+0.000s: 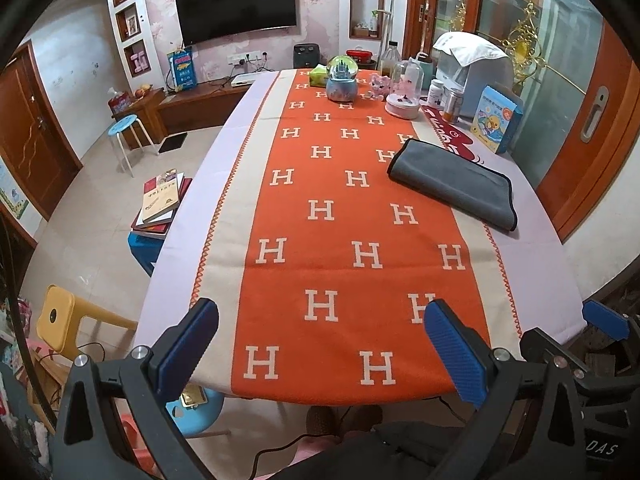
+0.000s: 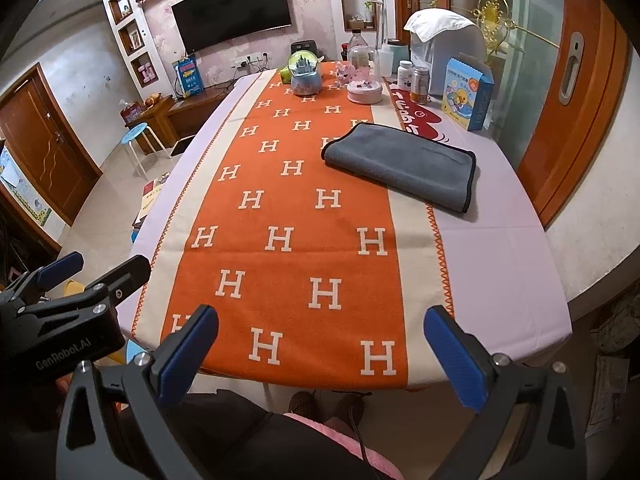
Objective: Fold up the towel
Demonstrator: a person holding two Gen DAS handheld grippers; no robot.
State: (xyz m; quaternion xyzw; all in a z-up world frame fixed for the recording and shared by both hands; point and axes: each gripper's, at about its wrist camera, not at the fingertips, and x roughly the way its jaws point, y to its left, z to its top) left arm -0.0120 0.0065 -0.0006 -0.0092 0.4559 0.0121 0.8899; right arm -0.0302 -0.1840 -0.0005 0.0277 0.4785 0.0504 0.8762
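Note:
A grey towel (image 1: 454, 182) with a dark edge lies folded into a flat rectangle on the right side of the table, partly on the orange runner; it also shows in the right wrist view (image 2: 402, 164). My left gripper (image 1: 320, 344) is open and empty, held over the table's near edge, well short of the towel. My right gripper (image 2: 320, 350) is open and empty, also at the near edge. The left gripper shows at the left of the right wrist view (image 2: 94, 270), the right gripper at the right of the left wrist view (image 1: 600, 318).
An orange runner with white H letters (image 1: 340, 220) covers the middle of the table. At the far end stand a snow globe (image 1: 341, 80), a pink dish (image 1: 402, 106), bottles, a white appliance (image 1: 472, 68) and a blue box (image 1: 494, 118). Stools and books (image 1: 160, 200) are on the left floor.

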